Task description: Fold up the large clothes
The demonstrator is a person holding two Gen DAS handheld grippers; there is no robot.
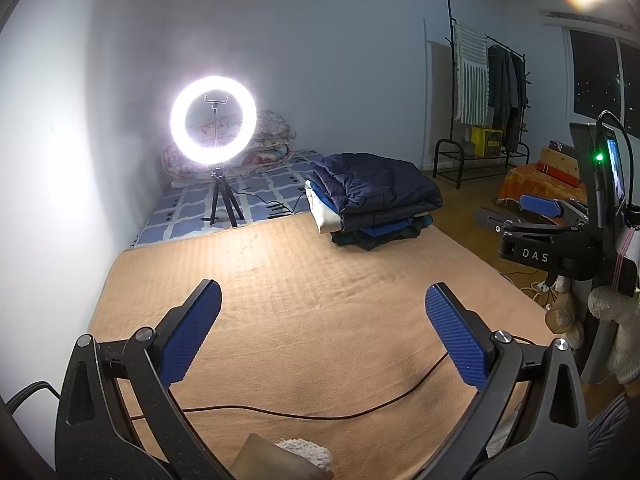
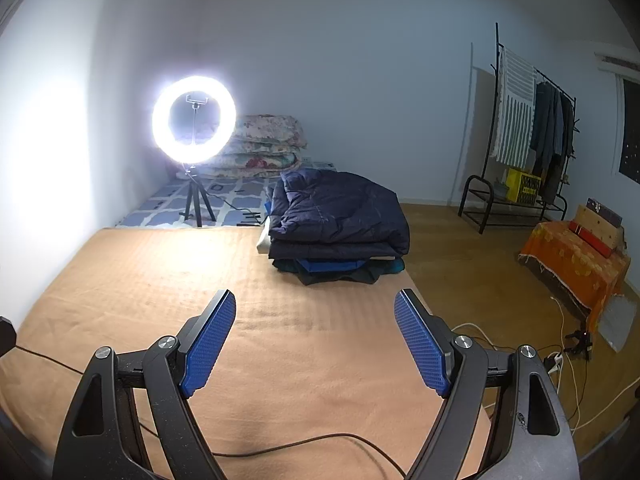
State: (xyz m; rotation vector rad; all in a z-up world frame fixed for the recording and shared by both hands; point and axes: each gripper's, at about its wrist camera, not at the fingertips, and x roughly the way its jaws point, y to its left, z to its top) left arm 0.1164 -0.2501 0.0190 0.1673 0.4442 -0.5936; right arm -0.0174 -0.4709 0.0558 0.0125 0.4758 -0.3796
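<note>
A stack of folded clothes (image 1: 376,200) (image 2: 338,220), topped by a dark navy puffy jacket, sits at the far right of the tan blanket (image 1: 304,320) (image 2: 152,292). My left gripper (image 1: 322,300) hovers open over the bare blanket, well short of the stack, nothing between its blue pads. My right gripper (image 2: 315,306) is likewise open and empty, just in front of the stack. In the left wrist view the right gripper (image 1: 536,216) shows side-on at the right edge.
A lit ring light on a tripod (image 1: 214,120) (image 2: 194,116) stands on a blue patterned mat before folded floral quilts (image 2: 264,144). A thin cable (image 1: 320,412) crosses the near blanket. Clothes rack (image 2: 528,136), orange-covered box (image 2: 576,264) and floor cables (image 2: 568,364) lie right.
</note>
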